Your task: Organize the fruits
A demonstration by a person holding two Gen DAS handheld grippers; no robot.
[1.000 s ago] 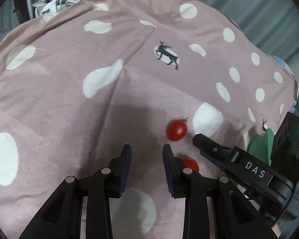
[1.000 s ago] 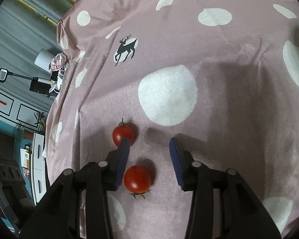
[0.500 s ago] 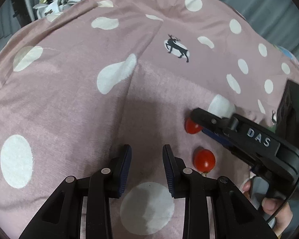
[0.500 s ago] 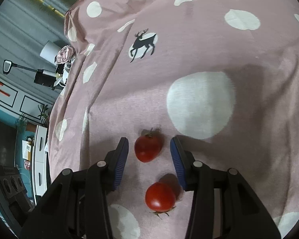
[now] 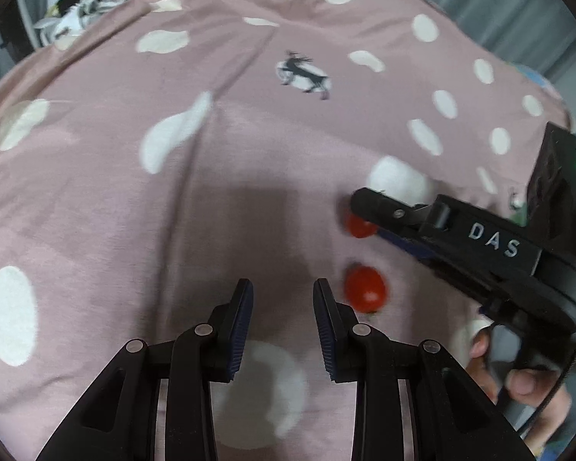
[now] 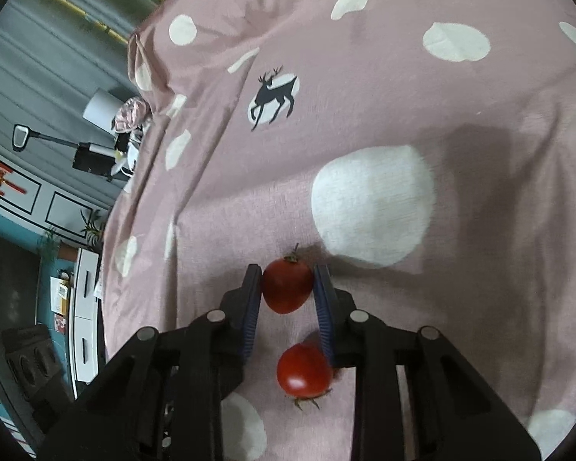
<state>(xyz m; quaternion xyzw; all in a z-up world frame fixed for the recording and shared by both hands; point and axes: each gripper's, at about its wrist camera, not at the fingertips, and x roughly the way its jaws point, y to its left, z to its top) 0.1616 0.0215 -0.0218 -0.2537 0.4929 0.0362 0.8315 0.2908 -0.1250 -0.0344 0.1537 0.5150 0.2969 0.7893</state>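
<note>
Two small red tomatoes lie on a pink cloth with white dots. In the right wrist view my right gripper point(image 6: 288, 282) is shut on the far tomato point(image 6: 287, 286), its pads touching both sides. The near tomato point(image 6: 304, 370) lies on the cloth under the gripper. In the left wrist view my left gripper point(image 5: 283, 299) is open and empty, just left of the near tomato point(image 5: 366, 288). The far tomato point(image 5: 359, 226) is partly hidden by the right gripper point(image 5: 368, 207).
The pink cloth point(image 6: 403, 88) bears a black deer print point(image 6: 274, 94). A bit of green point(image 5: 518, 217) shows behind the right gripper's body. A hand point(image 5: 518, 376) holds that gripper. Furniture and a lamp point(image 6: 100, 107) stand beyond the cloth's far edge.
My right gripper moved forward and closed its fingers on the far tomato. My left gripper shifted a little, staying open beside the near tomato.
</note>
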